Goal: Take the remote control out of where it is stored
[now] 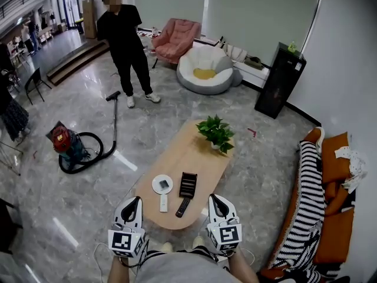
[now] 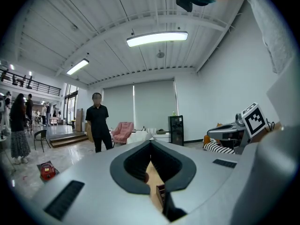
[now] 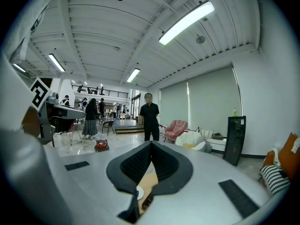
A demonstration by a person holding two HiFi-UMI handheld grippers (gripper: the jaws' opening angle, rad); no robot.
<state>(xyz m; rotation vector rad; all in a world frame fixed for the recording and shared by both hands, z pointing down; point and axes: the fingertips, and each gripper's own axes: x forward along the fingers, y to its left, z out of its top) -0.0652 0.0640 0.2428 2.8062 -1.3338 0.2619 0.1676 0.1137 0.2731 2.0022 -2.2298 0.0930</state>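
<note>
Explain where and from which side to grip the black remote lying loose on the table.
Probably across the narrow sides of the black remote, mid-length, from above: it lies flat and long on the table, near the right hand-held gripper.

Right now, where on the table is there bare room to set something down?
Bare: mid table, between plant and black tray. Crowded: the near end, with disc, white remote and black remote beside the tray.

No legible text or numbers
</note>
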